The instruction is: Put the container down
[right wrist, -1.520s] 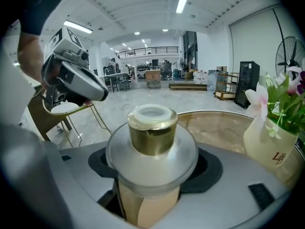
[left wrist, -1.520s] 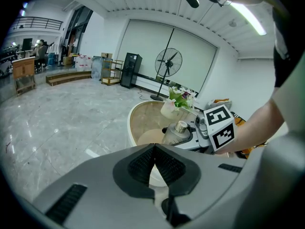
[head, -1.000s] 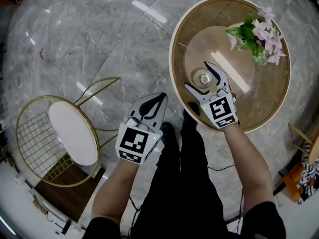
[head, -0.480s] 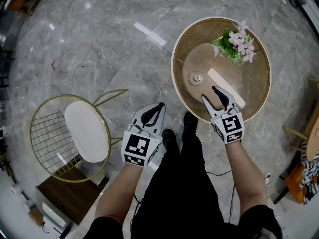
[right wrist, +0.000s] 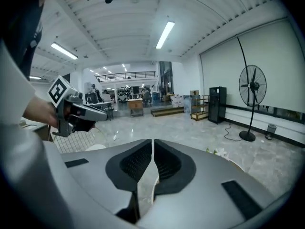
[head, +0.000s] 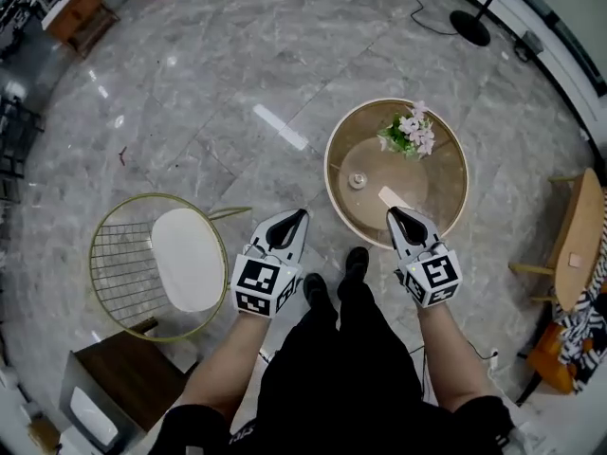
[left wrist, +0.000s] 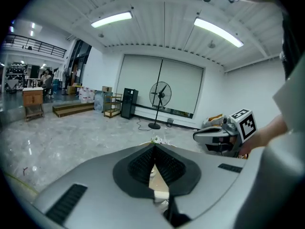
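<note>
Currently: small container (head: 358, 180) standing on the round bench (head: 444, 190), left of its middle and clear of both grippers, with flowers (head: 409, 133) at the bench's far side. Left hand-held gripper (head: 302, 215), jaws together and empty, just off the bench's near-left edge; right hand-held gripper (head: 393, 215), jaws just closing to a slit with nothing between them, at the bench's near edge. Wire chair (head: 161, 263) well left of the bench.

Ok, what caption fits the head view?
Container on the round table by the flowers; left gripper held clear, right gripper too, its jaws just closed on nothing.
</note>
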Demonstrator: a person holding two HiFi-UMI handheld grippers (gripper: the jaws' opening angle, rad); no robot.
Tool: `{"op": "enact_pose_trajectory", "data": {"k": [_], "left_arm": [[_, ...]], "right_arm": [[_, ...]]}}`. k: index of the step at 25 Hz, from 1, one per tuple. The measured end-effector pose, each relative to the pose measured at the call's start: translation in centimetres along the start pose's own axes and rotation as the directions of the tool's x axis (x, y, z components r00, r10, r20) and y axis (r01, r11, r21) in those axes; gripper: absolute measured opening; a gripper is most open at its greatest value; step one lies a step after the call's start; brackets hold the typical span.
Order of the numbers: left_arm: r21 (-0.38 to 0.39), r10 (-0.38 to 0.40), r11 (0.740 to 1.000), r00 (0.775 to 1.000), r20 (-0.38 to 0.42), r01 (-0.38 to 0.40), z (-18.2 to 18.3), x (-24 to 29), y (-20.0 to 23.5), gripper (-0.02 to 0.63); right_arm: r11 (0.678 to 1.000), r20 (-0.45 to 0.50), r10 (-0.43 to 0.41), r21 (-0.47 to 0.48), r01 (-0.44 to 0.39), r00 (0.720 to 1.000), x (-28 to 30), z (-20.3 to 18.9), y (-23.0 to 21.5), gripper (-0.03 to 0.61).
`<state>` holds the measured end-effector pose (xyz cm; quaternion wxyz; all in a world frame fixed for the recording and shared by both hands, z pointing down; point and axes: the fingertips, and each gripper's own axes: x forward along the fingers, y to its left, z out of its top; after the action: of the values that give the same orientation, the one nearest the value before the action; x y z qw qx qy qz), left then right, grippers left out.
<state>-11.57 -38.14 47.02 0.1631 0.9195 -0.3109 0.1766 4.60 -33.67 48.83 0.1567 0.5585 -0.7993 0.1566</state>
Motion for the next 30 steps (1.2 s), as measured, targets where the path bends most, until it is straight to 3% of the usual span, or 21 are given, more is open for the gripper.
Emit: {"op": "enact_pose_trajectory", "data": {"k": [4, 7, 15, 23, 30], "left_arm": [[0.045, 0.002, 0.999, 0.999, 0.034, -0.003, 3.9, -3.6, -2.1, 0.011], [0.077, 0.007, 0.997, 0.998, 0.057, -0.011, 6.2, -5.4, -4.8, 0.011], [0.108, 0.029, 0.993, 0.991, 0.131, -0.043, 11.2, -7.1, -6.4, 0.011], [0.098, 0.048, 0.993, 0.987, 0.156, -0.064, 13.5, -6.1, -16.3, 0.011], [0.102, 0.066, 0.991, 0.979, 0.195, -0.087, 15.7, -3.5, -21.8, 0.011]], "right_arm": [[0.999, 0.078, 0.026, -0.024, -0.025, 0.997, -5.9, 5.9, 2.4, 0.015], [0.998, 0.116, 0.056, -0.037, -0.052, 0.992, -10.5, 8.1, 3.7, 0.014], [0.984, 0.206, 0.178, -0.061, -0.169, 0.962, -13.0, 13.0, 5.8, 0.014], [0.979, 0.312, 0.2, -0.031, -0.201, 0.929, -23.6, 13.6, -0.2, 0.012], [0.981, 0.314, 0.192, -0.039, -0.19, 0.93, -28.0, 12.8, -5.6, 0.012]]}}
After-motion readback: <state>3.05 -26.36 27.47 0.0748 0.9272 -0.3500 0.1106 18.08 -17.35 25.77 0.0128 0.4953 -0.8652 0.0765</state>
